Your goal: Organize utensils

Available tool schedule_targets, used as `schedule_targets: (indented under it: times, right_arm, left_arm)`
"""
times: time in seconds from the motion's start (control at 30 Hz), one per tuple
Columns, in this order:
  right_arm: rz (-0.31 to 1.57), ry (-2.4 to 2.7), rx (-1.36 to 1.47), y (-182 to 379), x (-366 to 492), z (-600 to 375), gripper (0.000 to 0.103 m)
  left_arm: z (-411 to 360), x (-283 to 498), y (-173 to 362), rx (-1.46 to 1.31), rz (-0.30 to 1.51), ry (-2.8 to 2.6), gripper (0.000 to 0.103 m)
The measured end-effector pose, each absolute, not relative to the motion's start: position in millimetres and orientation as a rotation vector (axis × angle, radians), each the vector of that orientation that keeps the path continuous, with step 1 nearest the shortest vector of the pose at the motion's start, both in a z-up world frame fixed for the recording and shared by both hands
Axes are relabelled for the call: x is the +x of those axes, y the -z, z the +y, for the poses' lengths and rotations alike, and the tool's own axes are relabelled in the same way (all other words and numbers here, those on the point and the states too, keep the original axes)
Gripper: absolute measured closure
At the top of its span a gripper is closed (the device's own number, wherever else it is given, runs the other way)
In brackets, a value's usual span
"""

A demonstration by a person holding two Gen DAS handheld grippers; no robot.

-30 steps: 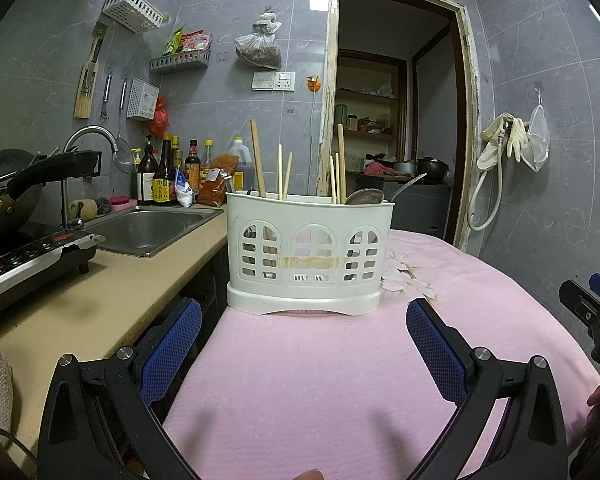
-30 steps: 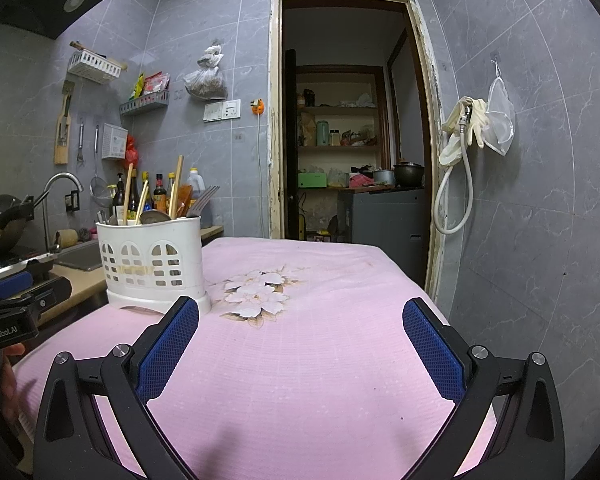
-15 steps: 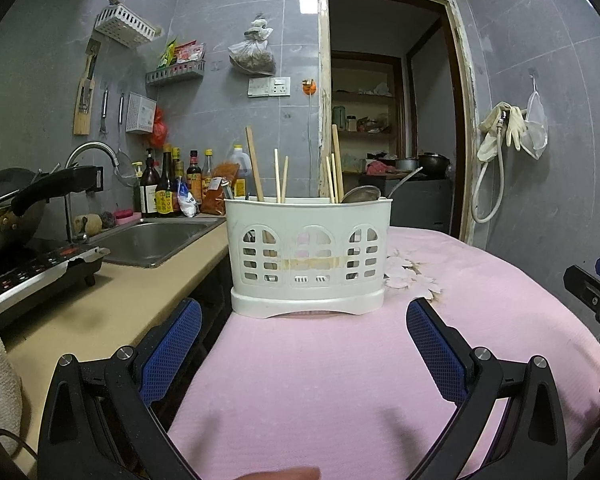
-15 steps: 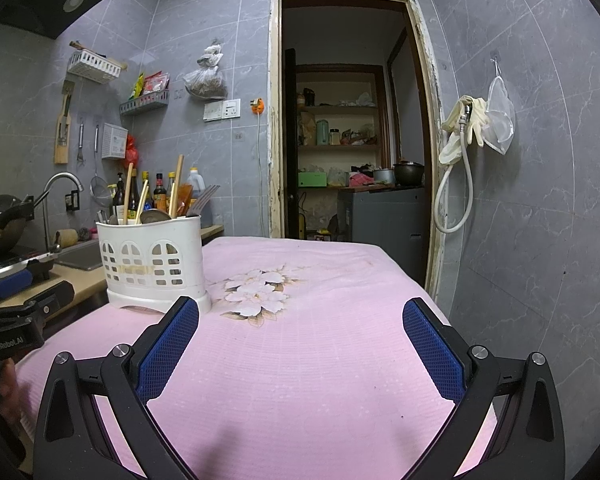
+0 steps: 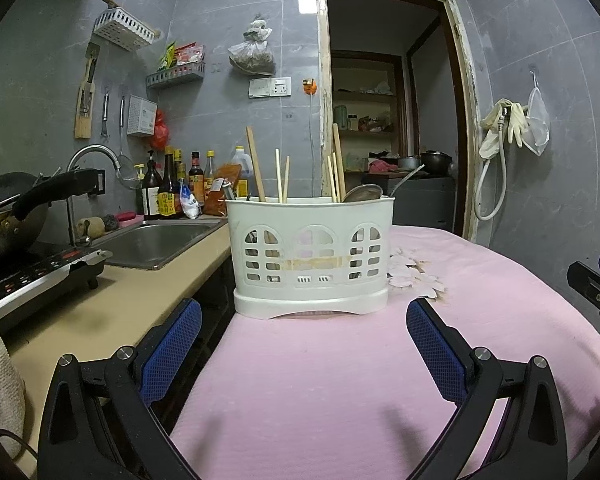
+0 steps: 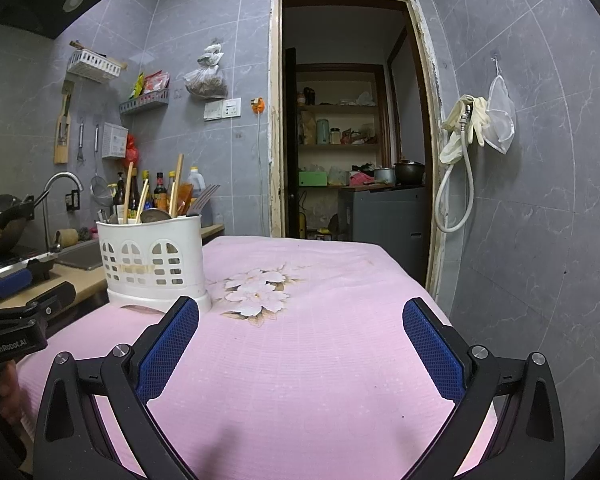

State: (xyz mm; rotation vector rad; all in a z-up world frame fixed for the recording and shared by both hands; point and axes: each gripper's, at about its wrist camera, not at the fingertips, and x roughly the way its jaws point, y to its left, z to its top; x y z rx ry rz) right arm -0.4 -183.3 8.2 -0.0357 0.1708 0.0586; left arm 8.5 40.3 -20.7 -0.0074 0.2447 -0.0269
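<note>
The white utensil caddy [image 5: 311, 256] sits on the pink tablecloth [image 5: 340, 380] right at the table's left edge next to the worktop [image 5: 112, 304], with wooden chopsticks [image 5: 281, 176] poking up out of it and a metal spoon [image 5: 363, 193] leaning in its right end. The left gripper [image 5: 304, 344] is lined up straight in front of it, fingers spread wide and holding nothing. The right gripper [image 6: 300, 340] hovers over the middle of the cloth by the flower print [image 6: 256, 290], also wide open and empty, with the caddy off to its left.
</note>
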Motion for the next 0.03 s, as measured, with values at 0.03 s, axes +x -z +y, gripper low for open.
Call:
schedule_targets:
  times: [0.03]
  right_arm:
    - [0.172, -0.059, -0.035, -7.8, -0.6, -182.9, 0.000]
  left_arm:
    - [40.2, 9.0, 20.7, -0.008, 0.247, 0.028, 0.002]
